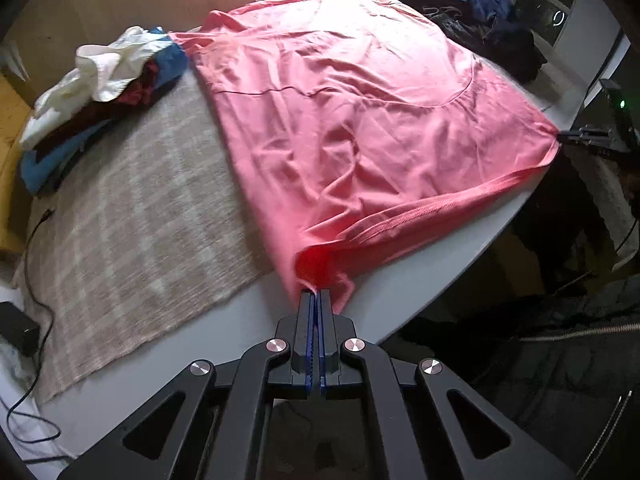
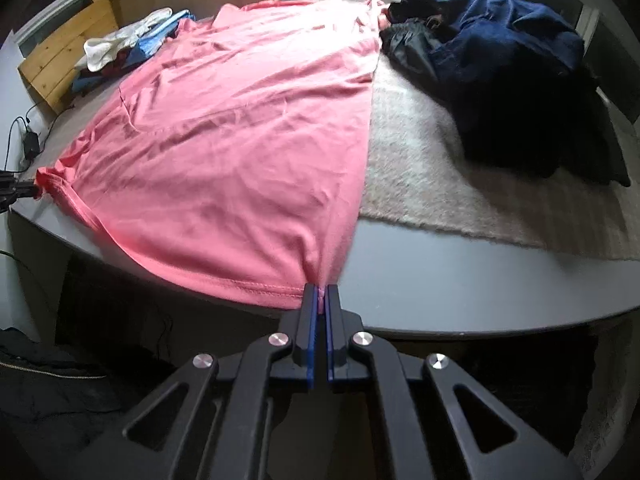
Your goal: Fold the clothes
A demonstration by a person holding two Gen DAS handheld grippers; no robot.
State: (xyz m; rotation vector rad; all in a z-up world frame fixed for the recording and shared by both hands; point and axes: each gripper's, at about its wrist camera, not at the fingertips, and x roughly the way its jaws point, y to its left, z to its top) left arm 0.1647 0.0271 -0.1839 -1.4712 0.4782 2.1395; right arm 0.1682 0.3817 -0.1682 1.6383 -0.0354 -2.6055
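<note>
Grey table [image 1: 224, 332] surface fills the left wrist view, partly covered by a beige woven cloth [image 1: 132, 220], with windows seen behind the far edge. A pink T-shirt [image 1: 340, 112] is spread flat across the middle, its hem lying along the near edge. A pile of white, blue and dark red clothes [image 1: 100, 92] sits at the far left corner, dark clothes [image 1: 480, 20] at the far right. The left claw [image 1: 319, 294] is shut tight on the near left hem corner, fabric bunched between its pads. The right claw [image 1: 576, 136] is seen at the other hem corner.

Seen from the right wrist, the same table edge [image 2: 460, 288] curves below the shirt's [image 2: 240, 140] hem. The right claw [image 2: 321, 292] is closed on the near right hem corner, pink fabric pinched between blue pads. The left claw [image 2: 20, 190] meets the far hem corner.

Both hem corners appear gripped, so the first fold seems about to begin; lifting together and carrying the hem toward the collar would be called for, with the hem kept taut.
</note>
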